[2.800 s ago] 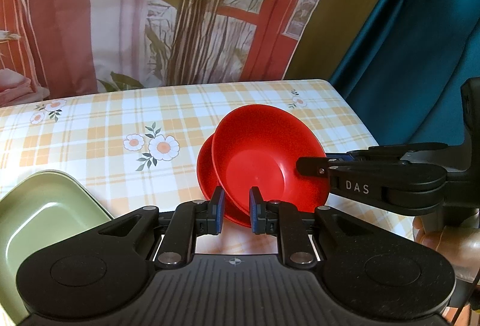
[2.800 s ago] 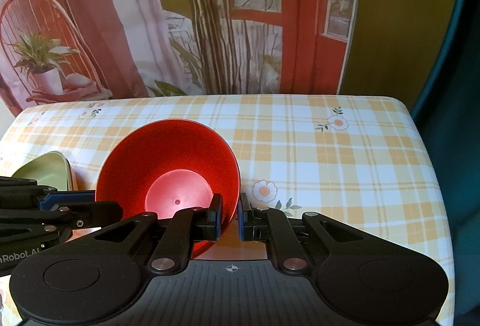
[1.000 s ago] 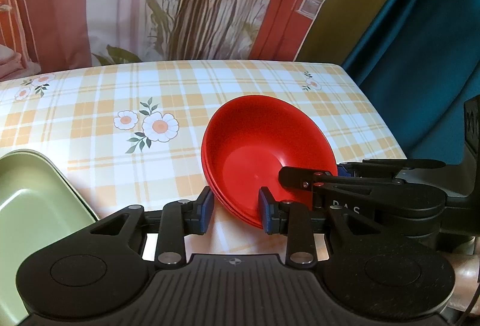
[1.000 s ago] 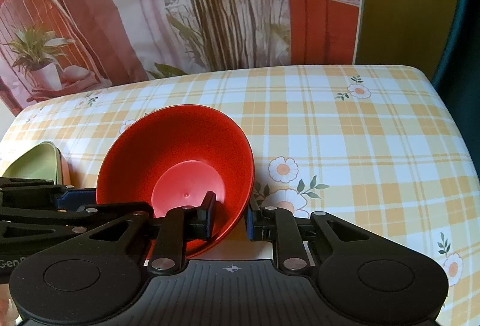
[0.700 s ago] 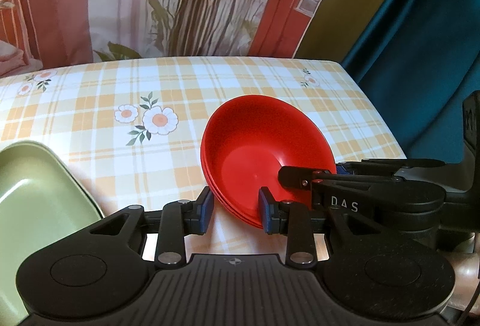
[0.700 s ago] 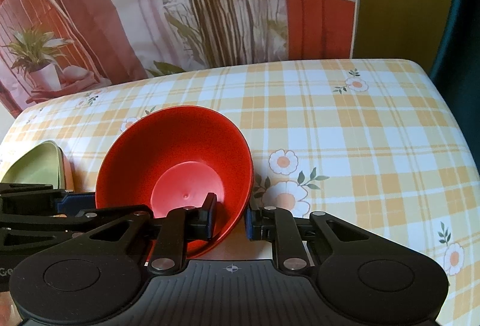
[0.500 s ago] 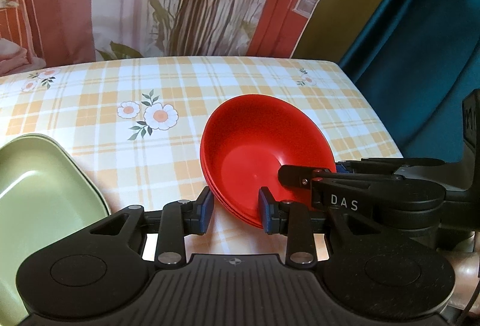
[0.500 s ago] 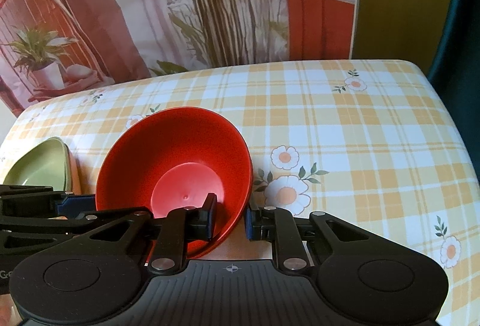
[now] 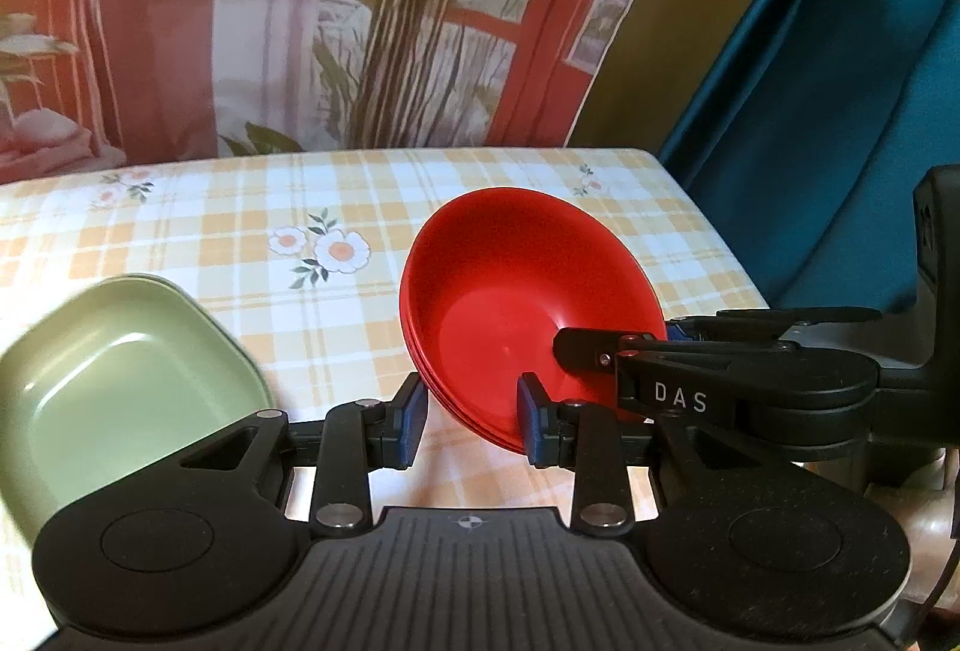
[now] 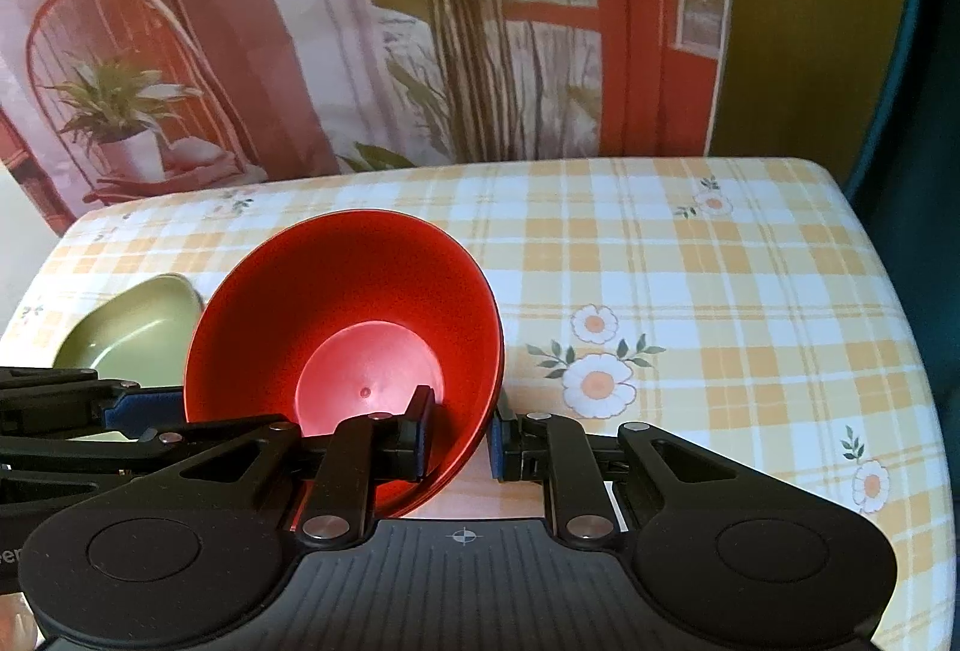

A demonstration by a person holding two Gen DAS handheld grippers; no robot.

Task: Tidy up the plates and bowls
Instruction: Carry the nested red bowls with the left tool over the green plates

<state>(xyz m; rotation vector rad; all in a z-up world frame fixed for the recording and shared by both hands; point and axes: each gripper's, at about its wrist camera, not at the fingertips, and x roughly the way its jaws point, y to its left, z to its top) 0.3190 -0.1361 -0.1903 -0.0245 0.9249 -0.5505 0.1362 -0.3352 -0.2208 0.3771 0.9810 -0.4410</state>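
Red bowls nested; both tongs spread around the rim

Red bowls (image 9: 516, 309) sit as one nested stack near the front right part of the bench (image 10: 690, 279); the stacked rims show at the lower left edge in the left wrist view. The stack appears tilted in both views. The left tongs (image 9: 471, 420) are parted, one finger outside the stack wall and one inside the bowl, with a visible gap to each pad. The right tongs (image 10: 459, 435) straddle the opposite rim, also parted; contact with the wall cannot be confirmed.

Status, as a judgement: bowl stacking appears complete, and release appears done or nearly done.

Green plates (image 9: 120, 375) lie at the left of the bench, apart from the bowls; a double rim suggests two already stacked. No other loose dishes show. Remaining work: withdraw both tongs and, if required, position the stacks.
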